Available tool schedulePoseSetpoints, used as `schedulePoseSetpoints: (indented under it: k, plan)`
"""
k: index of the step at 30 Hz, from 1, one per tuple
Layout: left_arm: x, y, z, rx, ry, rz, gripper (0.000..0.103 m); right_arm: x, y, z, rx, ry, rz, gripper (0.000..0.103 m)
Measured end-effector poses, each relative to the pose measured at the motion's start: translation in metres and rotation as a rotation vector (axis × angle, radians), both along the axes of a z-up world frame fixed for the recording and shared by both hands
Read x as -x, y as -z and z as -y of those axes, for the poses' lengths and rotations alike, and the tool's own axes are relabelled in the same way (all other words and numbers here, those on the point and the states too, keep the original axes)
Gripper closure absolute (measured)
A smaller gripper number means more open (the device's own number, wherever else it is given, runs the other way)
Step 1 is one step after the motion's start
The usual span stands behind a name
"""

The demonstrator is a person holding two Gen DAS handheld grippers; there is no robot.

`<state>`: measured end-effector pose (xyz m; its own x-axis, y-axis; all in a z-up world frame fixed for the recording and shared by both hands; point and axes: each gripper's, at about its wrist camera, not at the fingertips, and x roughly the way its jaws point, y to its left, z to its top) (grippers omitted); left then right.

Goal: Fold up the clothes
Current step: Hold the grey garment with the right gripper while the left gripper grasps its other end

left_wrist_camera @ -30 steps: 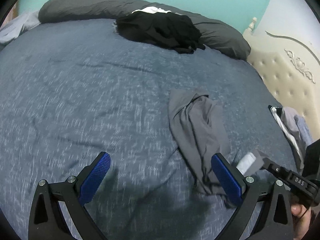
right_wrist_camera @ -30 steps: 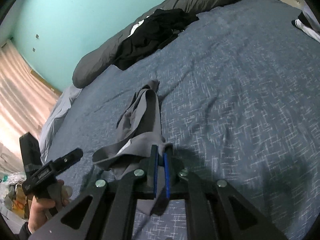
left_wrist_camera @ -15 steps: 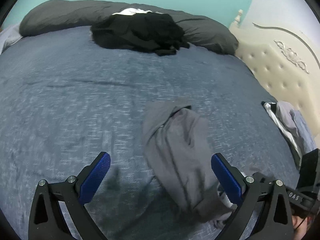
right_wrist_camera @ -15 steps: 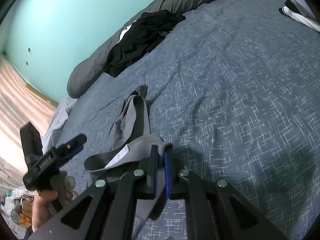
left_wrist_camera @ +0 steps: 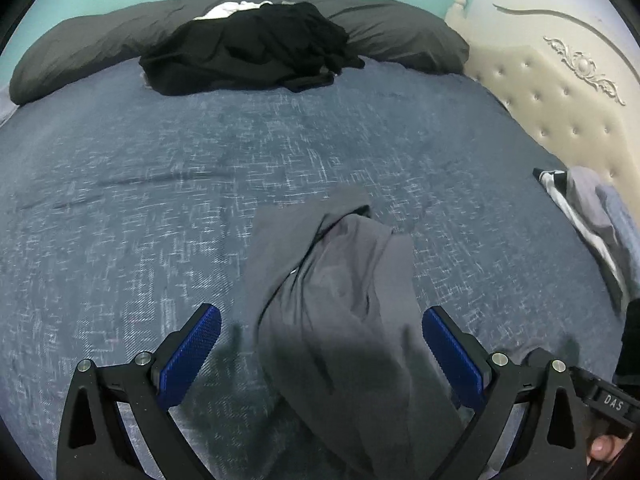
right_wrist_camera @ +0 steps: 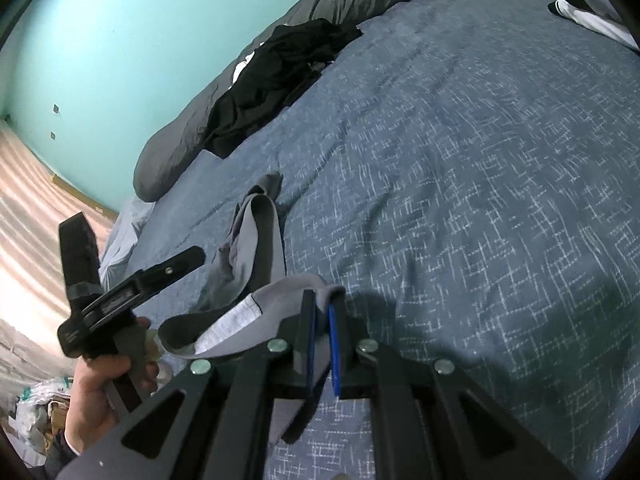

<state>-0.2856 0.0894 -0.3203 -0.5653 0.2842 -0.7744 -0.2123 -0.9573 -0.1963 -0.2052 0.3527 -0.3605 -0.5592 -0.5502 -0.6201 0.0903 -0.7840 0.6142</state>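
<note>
The crumpled grey jersey garment lies stretched out on the blue cross-hatched bedspread, near its front edge and well short of the dark grey bolster pillow along the far edge. A second ago it sat off to the right of the left gripper; now the long body of the cloth runs straight between that gripper's two blue pads, which stand wide apart and touch nothing. So the left hand has swung across to line up over the garment, though it has taken no hold yet.

The right gripper is as it was: its jaws are pinched tight on the garment's banded edge, lifting that end slightly off the bedspread, with a white label showing inside the fold.

In my judgement the garment is still only being straightened; a second grip on the banded end, beside the right one, would let it be spread flat before any fold. The heap of black clothes against the pillow waits untouched.
</note>
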Motion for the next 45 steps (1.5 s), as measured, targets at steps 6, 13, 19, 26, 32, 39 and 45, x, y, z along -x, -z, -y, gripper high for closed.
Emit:
schedulePoseSetpoints:
  k: [6, 13, 19, 26, 32, 39, 45]
  plan:
    - [0.018, 0.002, -0.019, 0.038, 0.035, 0.020, 0.000, -0.001, 0.001, -0.008, 0.022, 0.017, 0.009, 0.096]
    - [0.034, -0.002, -0.036, 0.059, 0.060, 0.034, 0.000, -0.001, 0.002, -0.012, 0.033, 0.029, 0.015, 0.096]
    - [0.042, 0.004, -0.048, 0.095, 0.092, 0.055, 0.000, -0.001, 0.001, -0.012, 0.048, 0.021, 0.015, 0.096]
    - [0.046, 0.010, -0.057, 0.124, 0.122, 0.064, 0.007, -0.001, -0.001, -0.013, 0.048, 0.021, 0.016, 0.096]
    - [0.052, 0.015, -0.058, 0.121, 0.123, 0.082, 0.026, -0.002, 0.001, -0.014, 0.047, 0.025, 0.024, 0.096]
    - [0.054, 0.011, -0.061, 0.131, 0.140, 0.071, 0.054, -0.002, 0.001, -0.012, 0.044, 0.025, 0.029, 0.096]
    - [0.055, 0.008, -0.059, 0.130, 0.149, 0.057, 0.079, 0.000, 0.002, -0.012, 0.044, 0.026, 0.031, 0.096]
